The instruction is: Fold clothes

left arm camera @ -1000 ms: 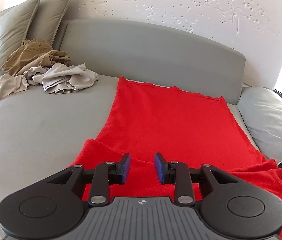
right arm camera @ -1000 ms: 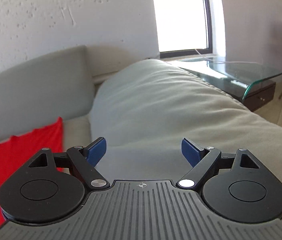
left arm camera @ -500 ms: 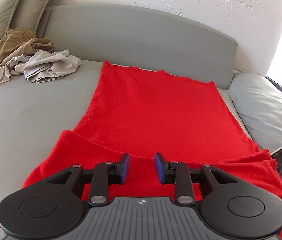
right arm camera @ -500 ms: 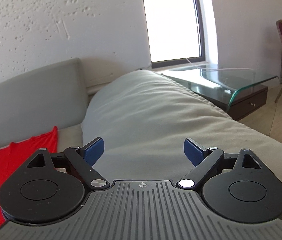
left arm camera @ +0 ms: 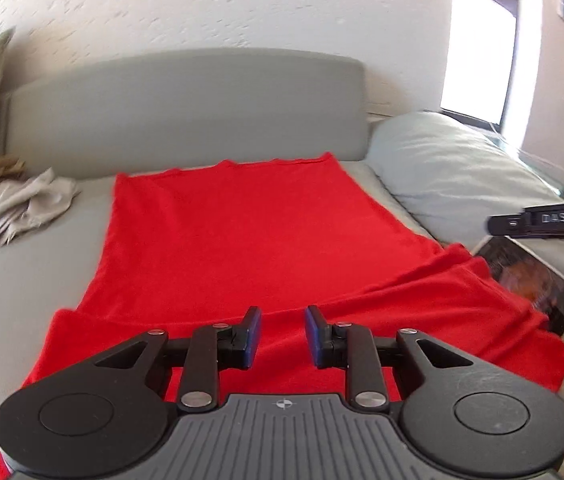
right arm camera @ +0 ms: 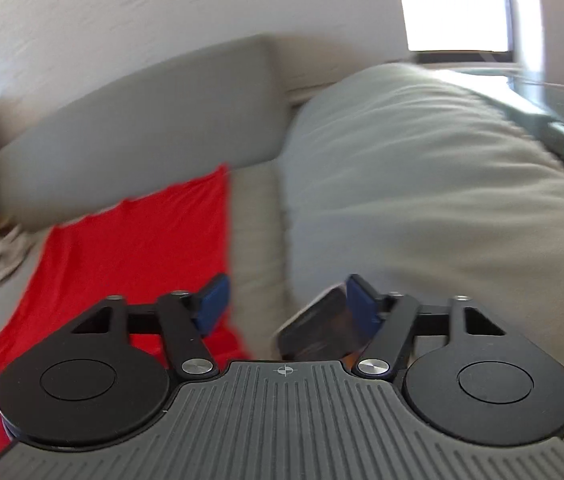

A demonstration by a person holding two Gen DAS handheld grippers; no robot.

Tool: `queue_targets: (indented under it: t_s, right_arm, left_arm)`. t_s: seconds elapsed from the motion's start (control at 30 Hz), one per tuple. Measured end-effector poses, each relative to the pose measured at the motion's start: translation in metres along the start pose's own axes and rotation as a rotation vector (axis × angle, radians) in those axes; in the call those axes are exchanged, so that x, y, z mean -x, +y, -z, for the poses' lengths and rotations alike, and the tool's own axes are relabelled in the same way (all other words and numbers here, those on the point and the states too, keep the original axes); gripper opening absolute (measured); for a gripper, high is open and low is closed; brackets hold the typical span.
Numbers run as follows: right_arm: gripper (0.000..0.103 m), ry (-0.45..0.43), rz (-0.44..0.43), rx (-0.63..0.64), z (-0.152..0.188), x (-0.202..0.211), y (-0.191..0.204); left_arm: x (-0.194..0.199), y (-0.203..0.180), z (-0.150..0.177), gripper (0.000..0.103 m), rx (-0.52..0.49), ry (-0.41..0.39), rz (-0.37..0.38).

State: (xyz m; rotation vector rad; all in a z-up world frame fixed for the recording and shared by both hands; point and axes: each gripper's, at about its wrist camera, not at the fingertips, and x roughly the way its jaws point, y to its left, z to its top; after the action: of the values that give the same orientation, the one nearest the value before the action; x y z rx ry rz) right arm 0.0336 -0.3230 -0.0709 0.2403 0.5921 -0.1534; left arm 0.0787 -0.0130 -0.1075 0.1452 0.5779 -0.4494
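A red garment point(left arm camera: 242, 240) of soft, matte knit lies spread flat on the smooth grey sofa seat point(left arm camera: 22, 280), its far hem running straight along the foot of the padded grey backrest point(left arm camera: 186, 104) and its near part folded over in a thick band with a few shallow ridges toward the right. The left gripper point(left arm camera: 282, 334) hovers just above that near band, its 2 blue-padded fingers point(left arm camera: 252, 336) standing narrow and closing, with nothing between them. Left of the garment sits a crumpled heap of beige and tan clothes point(left arm camera: 14, 208). To the right a plump pale cushion point(left arm camera: 454, 172) with fine creases rests on the seat, and a glossy flat tablet point(left arm camera: 534, 280) lies against it, its corner under the red edge. The right wrist view is blurred: the right gripper point(right arm camera: 286, 300) is closing at a middling gap above the seat and the tablet, gripping nothing. The wall point(left arm camera: 202, 12) is rough white plaster.
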Motion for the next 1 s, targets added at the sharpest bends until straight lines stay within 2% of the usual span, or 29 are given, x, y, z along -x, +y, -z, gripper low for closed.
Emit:
queue_targets:
  t_s: [0.1, 0.2, 0.3, 0.33, 0.4, 0.43, 0.47, 0.5, 0.53, 0.6, 0.67, 0.7, 0.83, 0.9, 0.93, 0.97, 1.0]
  right_arm:
    - [0.031, 0.057, -0.133, 0.163, 0.023, 0.0, 0.053]
    - [0.028, 0.101, -0.225, 0.251, 0.042, 0.0, 0.096]
    - [0.029, 0.177, -0.182, 0.377, 0.063, -0.006, 0.12]
    - [0.029, 0.147, -0.164, 0.404, 0.067, 0.0, 0.115]
    - [0.033, 0.128, -0.067, 0.41, 0.067, 0.01, 0.095]
    - [0.033, 0.135, -0.038, 0.372, 0.062, 0.014, 0.08]
    - [0.026, 0.143, -0.009, 0.334, 0.058, 0.017, 0.064]
    - [0.026, 0.148, 0.016, 0.296, 0.053, 0.02, 0.049]
    - [0.034, 0.135, 0.013, 0.26, 0.045, 0.023, 0.042]
    - [0.033, 0.108, 0.005, 0.19, 0.031, 0.027, 0.029]
    - [0.033, 0.079, -0.052, 0.18, 0.021, 0.022, 0.044]
    - [0.033, 0.076, -0.102, 0.185, 0.019, 0.017, 0.056]
    - [0.033, 0.144, -0.259, 0.23, 0.027, -0.026, 0.115]
    - [0.03, 0.2, -0.287, 0.211, 0.032, -0.047, 0.126]
    - [0.029, 0.207, -0.263, 0.209, 0.035, -0.055, 0.123]
    - [0.009, 0.212, -0.239, 0.206, 0.037, -0.061, 0.12]
    - [0.0, 0.198, -0.22, 0.19, 0.037, -0.063, 0.11]
  left_arm:
    - [-0.005, -0.016, 0.006, 0.024, -0.071, 0.034, 0.014]
    - [-0.01, -0.021, 0.014, 0.018, -0.092, 0.122, 0.065]
    - [0.001, -0.021, 0.018, 0.018, -0.115, 0.162, 0.044]
    - [0.006, -0.018, 0.019, 0.018, -0.098, 0.187, 0.039]
    - [0.018, -0.007, 0.02, 0.018, -0.008, 0.249, 0.038]
    - [0.024, -0.002, 0.02, 0.02, 0.032, 0.27, 0.035]
    - [0.031, 0.004, 0.02, 0.02, 0.068, 0.282, 0.03]
    - [0.038, 0.009, 0.019, 0.02, 0.097, 0.276, 0.026]
    - [0.043, 0.015, 0.016, 0.02, 0.13, 0.251, 0.026]
    - [0.047, 0.025, 0.006, 0.02, 0.179, 0.162, -0.007]
    - [0.037, 0.025, -0.004, 0.02, 0.169, 0.088, -0.088]
    - [0.026, 0.024, -0.005, 0.02, 0.155, 0.077, -0.12]
    - [-0.021, 0.034, 0.006, 0.021, 0.166, 0.15, -0.199]
    - [-0.021, 0.044, 0.01, 0.024, 0.194, 0.171, -0.22]
    - [-0.02, 0.049, 0.01, 0.024, 0.214, 0.179, -0.223]
    - [-0.018, 0.055, 0.01, 0.022, 0.234, 0.185, -0.226]
    - [-0.016, 0.06, 0.01, 0.018, 0.254, 0.189, -0.228]
